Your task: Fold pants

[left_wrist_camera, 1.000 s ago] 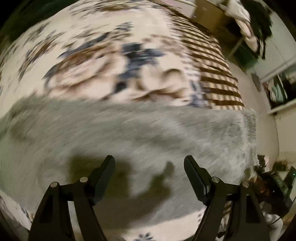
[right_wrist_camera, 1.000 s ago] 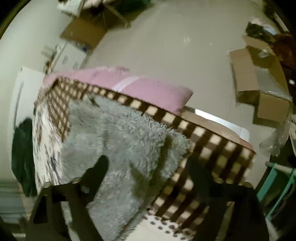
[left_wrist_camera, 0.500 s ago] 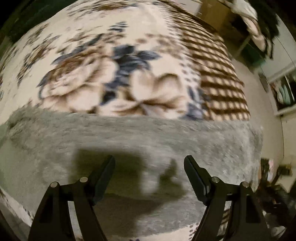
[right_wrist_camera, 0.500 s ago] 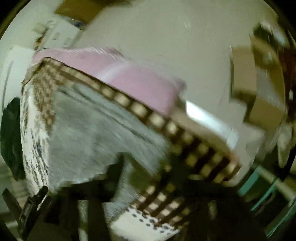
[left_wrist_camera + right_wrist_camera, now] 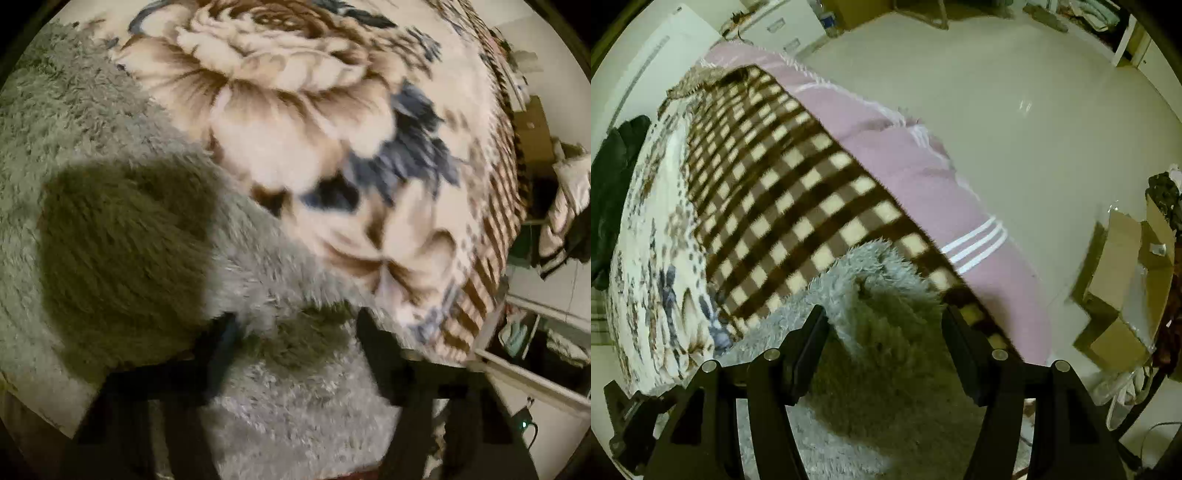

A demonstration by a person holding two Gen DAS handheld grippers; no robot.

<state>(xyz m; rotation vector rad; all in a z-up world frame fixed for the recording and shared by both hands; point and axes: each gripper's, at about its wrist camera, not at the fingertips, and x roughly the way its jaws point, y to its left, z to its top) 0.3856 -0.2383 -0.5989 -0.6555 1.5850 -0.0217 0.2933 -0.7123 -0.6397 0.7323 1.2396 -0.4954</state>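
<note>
Left wrist view: fluffy grey plush pants point(image 5: 110, 206) lie flat on the bed, over a cream floral fleece blanket point(image 5: 295, 110) with brown and blue flowers. The garment's long axis runs from upper left down to bottom centre, passing under and between the fingers. Left gripper point(image 5: 295, 354) is spread wide, nothing clamped; fabric sits directly below the gap, so a drop and a close would likely catch it. View is motion-blurred, contact cannot be told. A dark shadow sits on the pile left of the fingers.

Right wrist view: right gripper point(image 5: 882, 343) also wide open, holding nothing. One rounded end of the pants point(image 5: 871, 280) pokes up between the fingers, lying over the brown-and-cream checked border point(image 5: 783, 177) of the blanket, near the bed edge. A pink quilt with white stripes point(image 5: 923, 173) hangs beside it, a pale floor point(image 5: 1015, 92) beyond, and a cardboard box point(image 5: 1123, 266) at right.

Judgement: both grippers sit over the pants, the right at its end, the left along its length; neither grip is made yet.
</note>
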